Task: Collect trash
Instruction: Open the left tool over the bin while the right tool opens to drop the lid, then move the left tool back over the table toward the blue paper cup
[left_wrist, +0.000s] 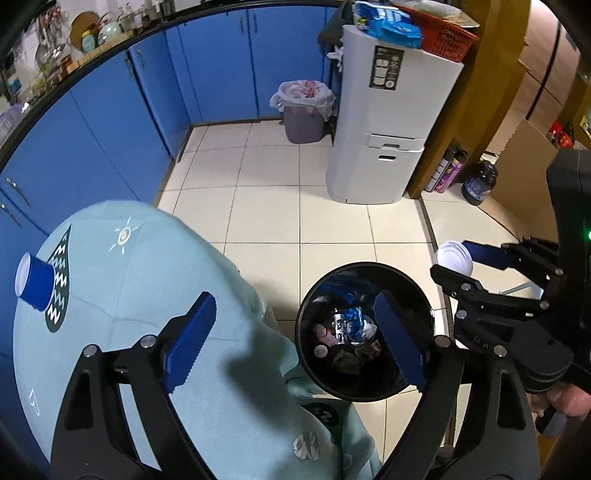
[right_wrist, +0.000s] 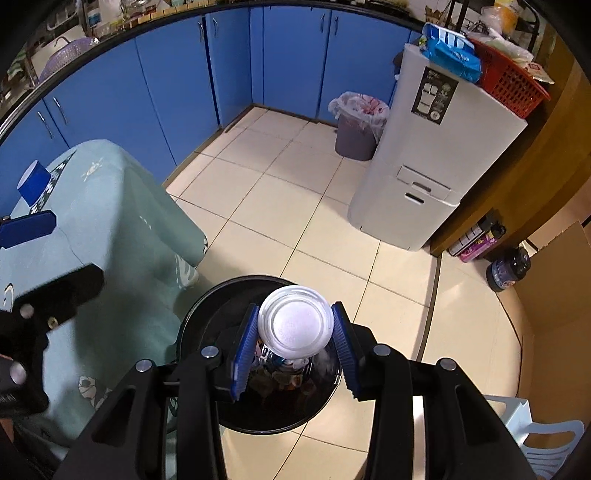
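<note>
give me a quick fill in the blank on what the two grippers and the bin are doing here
1. The right gripper holds a clear cup above the black ____.
2. The left gripper has its jaws ____ and holds nothing.
3. A blue cup lies on its side on the ____ tablecloth.
4. The lilac bin by the cabinets is lined with a ____ bag.

Missing words: bin; open; light green; white

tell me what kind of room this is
Most likely a home kitchen: blue cabinets run under a cluttered counter, the floor is tiled, and a lined bin stands in the corner. The right gripper holds a clear cup above a black bin.
</note>
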